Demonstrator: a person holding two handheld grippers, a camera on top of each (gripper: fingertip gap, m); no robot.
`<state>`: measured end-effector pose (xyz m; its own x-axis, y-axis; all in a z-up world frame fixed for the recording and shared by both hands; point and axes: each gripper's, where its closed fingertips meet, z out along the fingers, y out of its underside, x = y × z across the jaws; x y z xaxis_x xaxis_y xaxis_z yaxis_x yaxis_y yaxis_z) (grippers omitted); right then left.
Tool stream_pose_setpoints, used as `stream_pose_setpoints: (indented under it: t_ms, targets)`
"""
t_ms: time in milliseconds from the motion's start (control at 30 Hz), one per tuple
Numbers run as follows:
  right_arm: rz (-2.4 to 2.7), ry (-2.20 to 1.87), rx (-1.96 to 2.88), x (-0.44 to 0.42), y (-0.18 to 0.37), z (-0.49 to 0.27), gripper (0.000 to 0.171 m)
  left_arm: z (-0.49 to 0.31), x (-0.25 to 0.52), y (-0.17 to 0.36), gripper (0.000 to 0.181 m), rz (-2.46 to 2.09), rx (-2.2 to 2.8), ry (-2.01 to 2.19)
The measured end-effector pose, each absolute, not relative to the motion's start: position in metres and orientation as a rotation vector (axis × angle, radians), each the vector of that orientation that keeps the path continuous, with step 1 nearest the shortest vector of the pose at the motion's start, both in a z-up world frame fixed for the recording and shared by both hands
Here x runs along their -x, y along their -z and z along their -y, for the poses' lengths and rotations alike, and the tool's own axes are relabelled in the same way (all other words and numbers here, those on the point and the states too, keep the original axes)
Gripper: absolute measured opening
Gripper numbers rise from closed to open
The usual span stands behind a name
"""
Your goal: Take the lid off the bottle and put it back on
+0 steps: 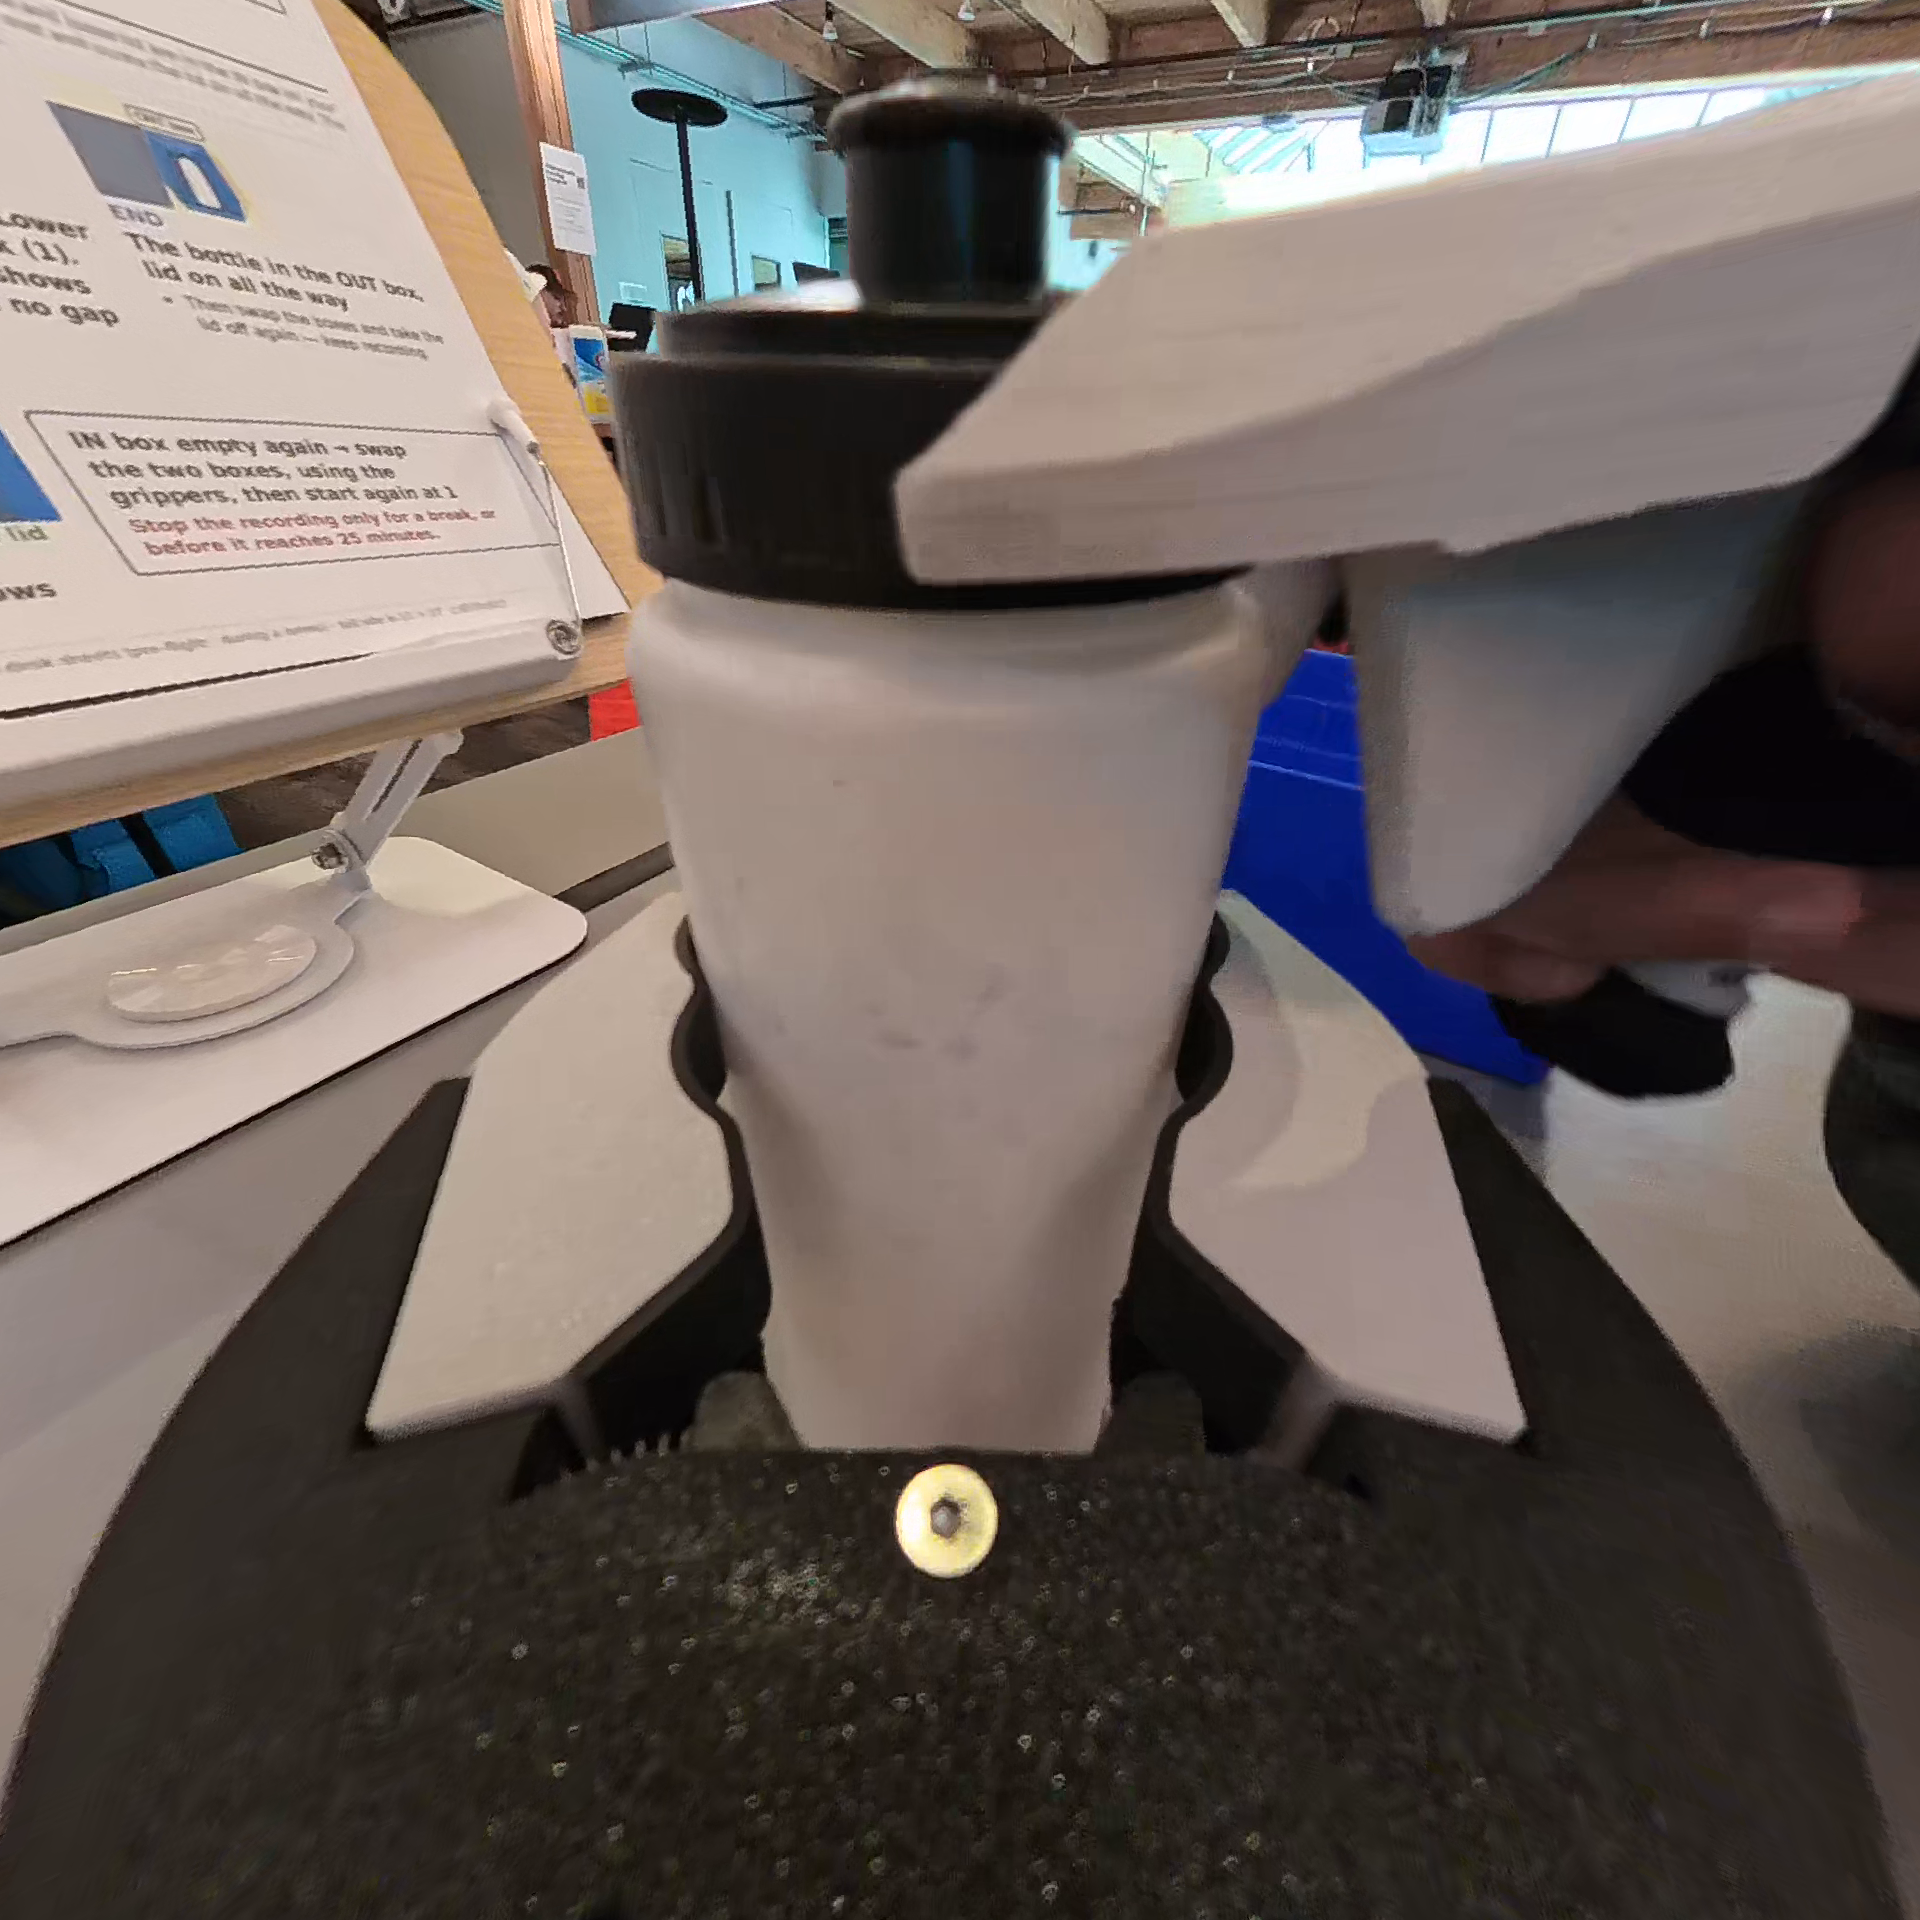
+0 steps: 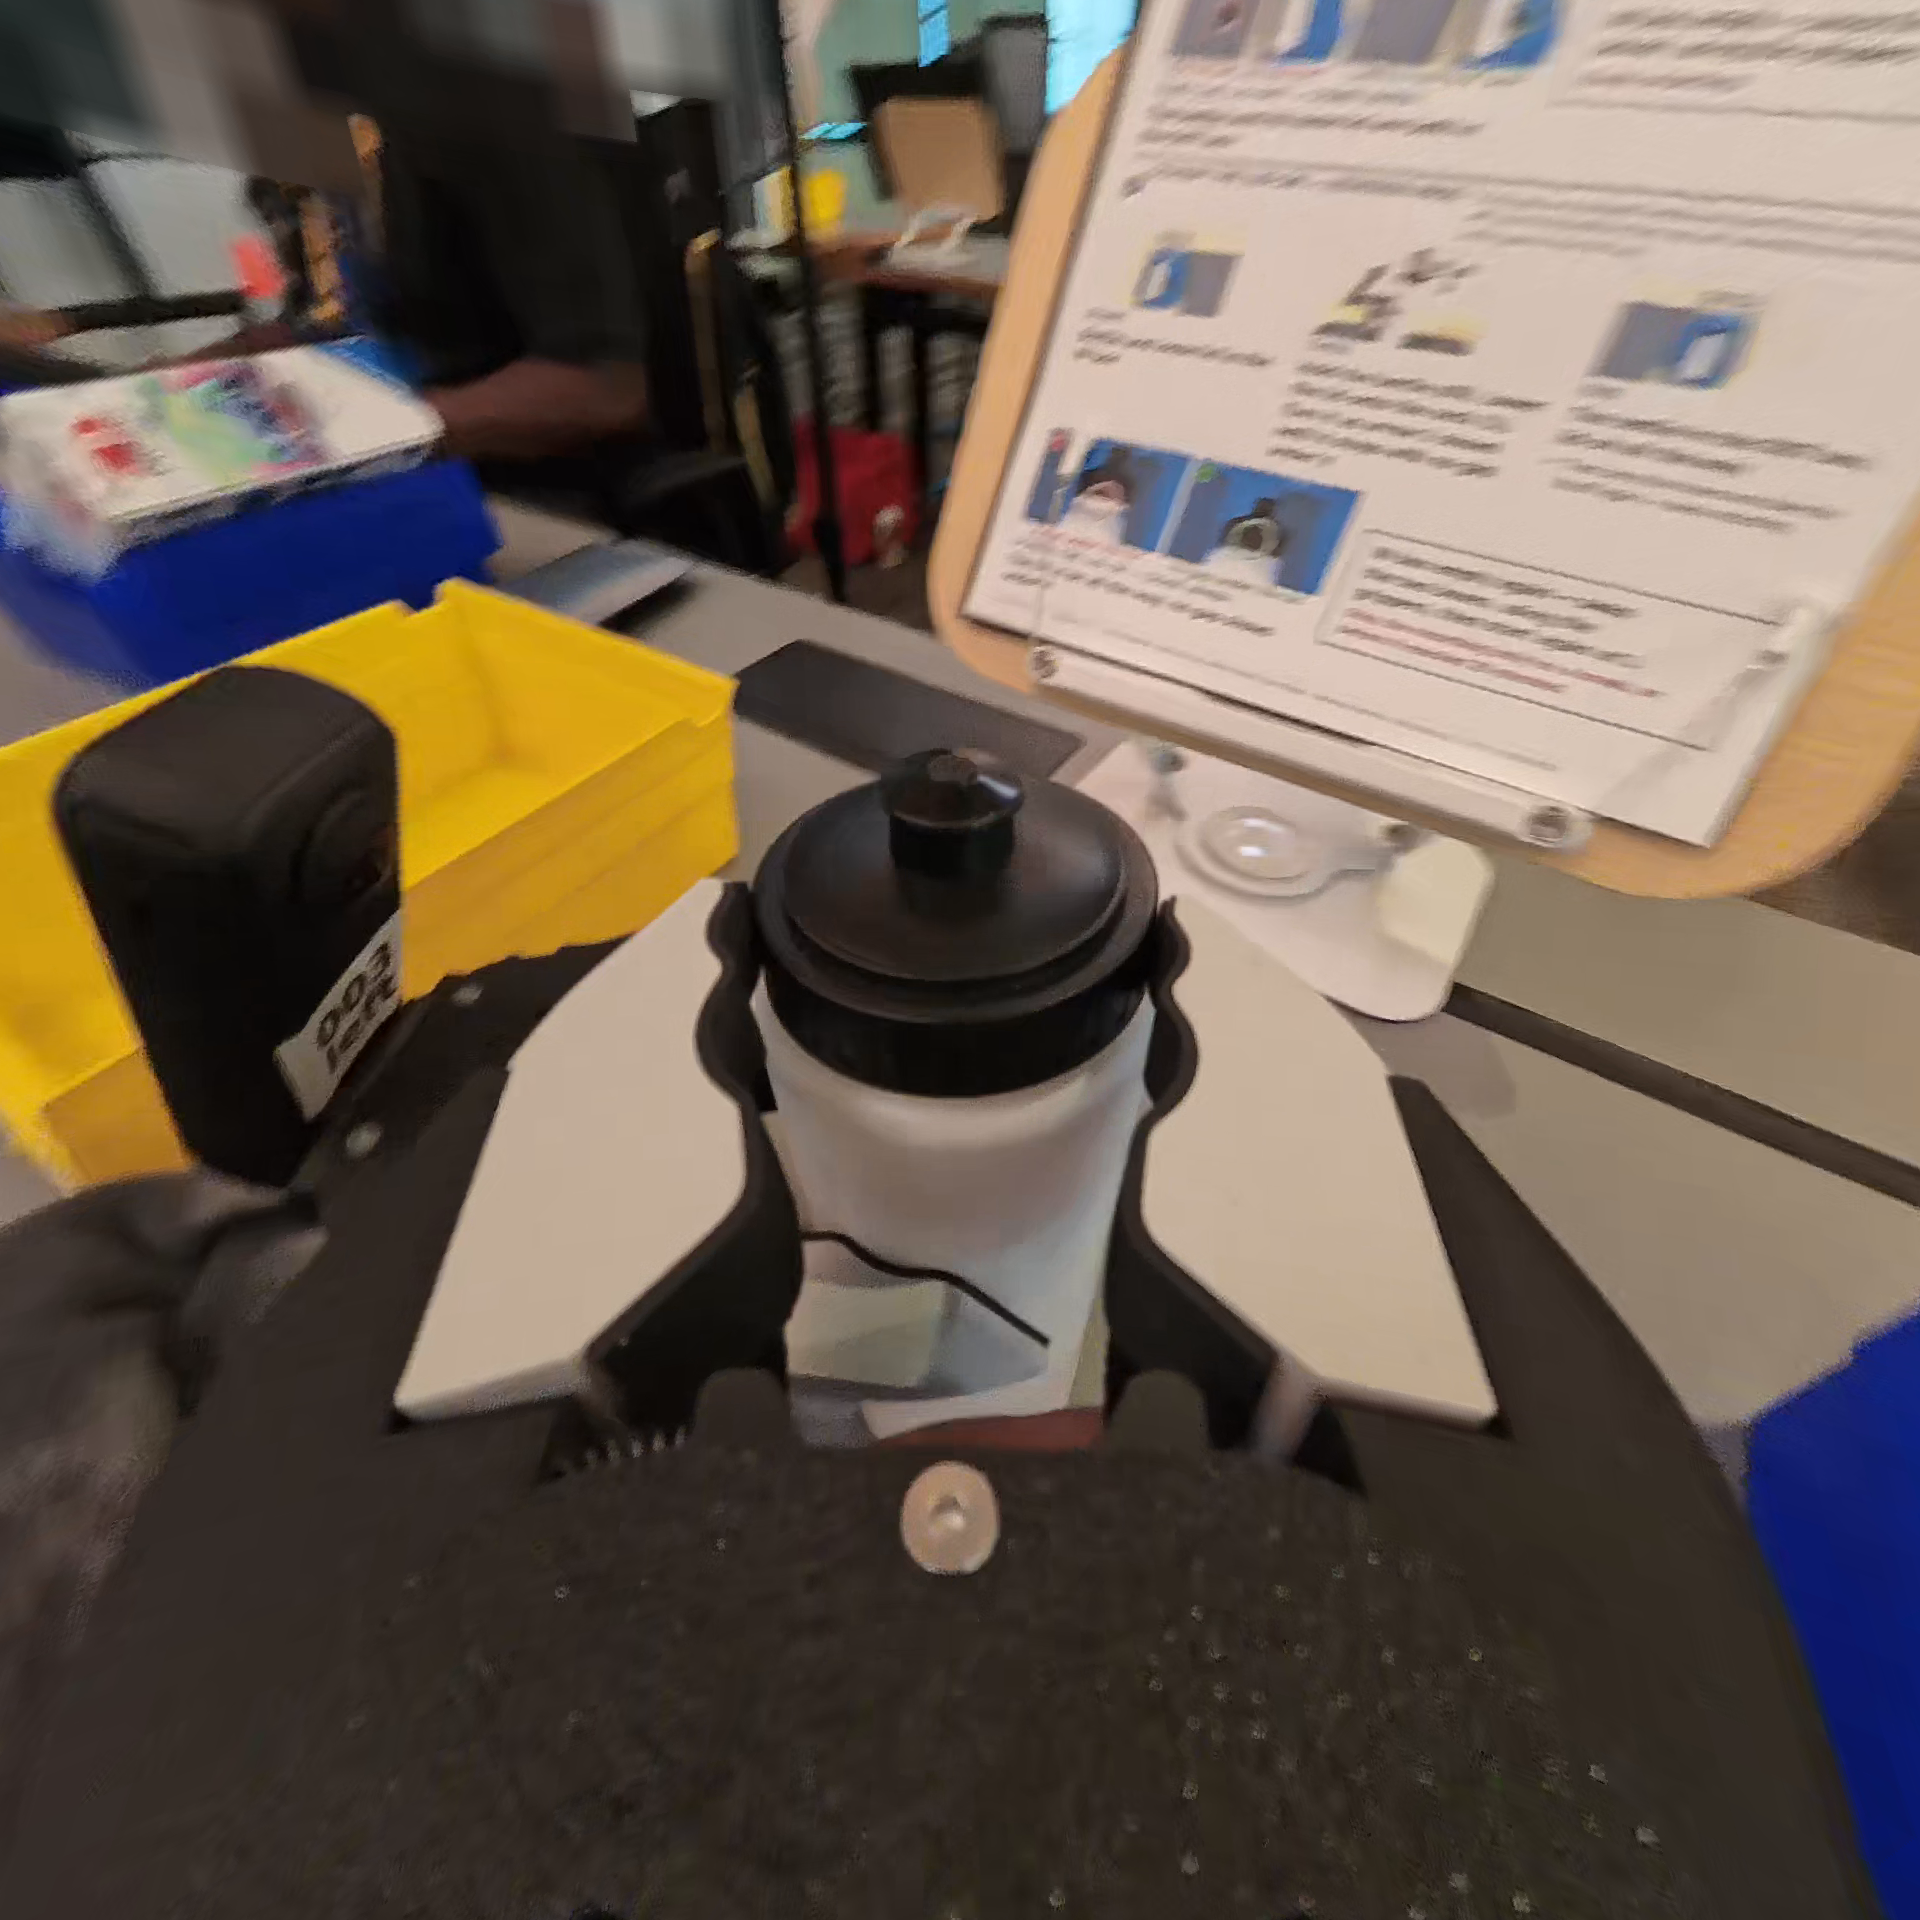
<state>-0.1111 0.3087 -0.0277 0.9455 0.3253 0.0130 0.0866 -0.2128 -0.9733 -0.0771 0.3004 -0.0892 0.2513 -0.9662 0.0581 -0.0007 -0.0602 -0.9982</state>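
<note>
Your white bottle (image 1: pixel 935 935) stands upright over the desk (image 2: pixel 1662 1039), its base hidden behind the grippers. The black lid (image 2: pixel 951 935) sits on it; whether it is screwed fully down is hard to tell. Your left gripper (image 1: pixel 951 997) has its jaws clamped on the body. Your right gripper (image 2: pixel 945 966) has its jaws around the lid and neck, though firm contact isn't clear. A yellow bin (image 2: pixel 520 748) lies at ten o'clock, blurred.
</note>
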Motion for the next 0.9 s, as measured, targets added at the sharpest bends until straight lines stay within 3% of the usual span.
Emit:
stream_pose_setpoints:
  t_ms: [200, 467, 667, 900]
  targets:
    - [0.875, -0.631, 1.868, 0.114, 0.033, -0.298, 0.072, -0.295, 0.075, 0.091, 0.087, -1.036, 1.341, 1.037]
    - [1.478, -0.862, 1.766, 0.108, 0.036, -0.284, 0.072, -0.289, 0.073, 0.091, 0.087, -1.061, 1.320, 1.049]
    - [1.240, -0.689, 1.743, 0.105, 0.028, -0.278, 0.084, -0.288, 0.072, 0.092, 0.087, -1.067, 1.318, 1.053]
    - [0.352, -0.547, 1.598, 0.099, -0.004, -0.258, 0.082, -0.289, 0.071, 0.092, 0.087, -1.056, 1.327, 1.046]
